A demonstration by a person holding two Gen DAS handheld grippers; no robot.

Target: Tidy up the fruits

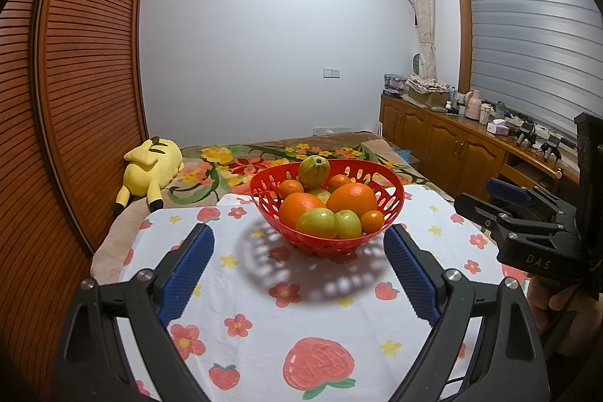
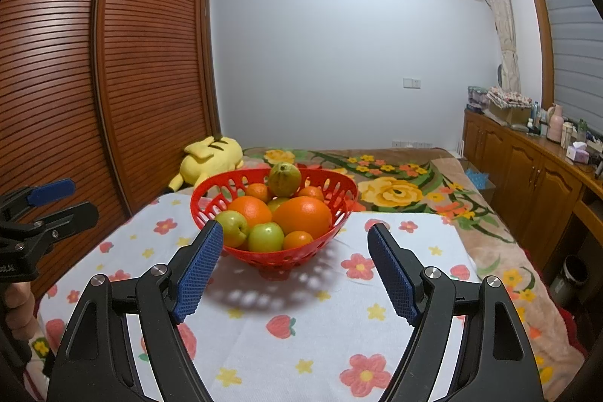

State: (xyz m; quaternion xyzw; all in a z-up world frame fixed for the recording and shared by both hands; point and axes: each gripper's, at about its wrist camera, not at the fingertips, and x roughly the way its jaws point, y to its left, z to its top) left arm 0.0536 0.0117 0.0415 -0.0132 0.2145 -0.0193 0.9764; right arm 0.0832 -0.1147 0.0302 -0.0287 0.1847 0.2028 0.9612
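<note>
Covering the bed, a floral blanket (image 2: 407, 194); over its near part, a white cloth (image 1: 301, 307) printed with flowers and strawberries. Yellow plush toy (image 1: 149, 172) at the blanket's left edge, beside the louvred wardrobe (image 1: 75, 100). Red perforated basket (image 1: 392, 202) at the cloth's far edge, holding two large oranges (image 1: 352, 200), green apples (image 1: 318, 223), small tangerines (image 1: 372, 221) and one green fruit (image 1: 314, 171) topmost. Left gripper (image 1: 299, 274) and right gripper (image 2: 294, 274): jaws wide, empty, just short of the basket.
</note>
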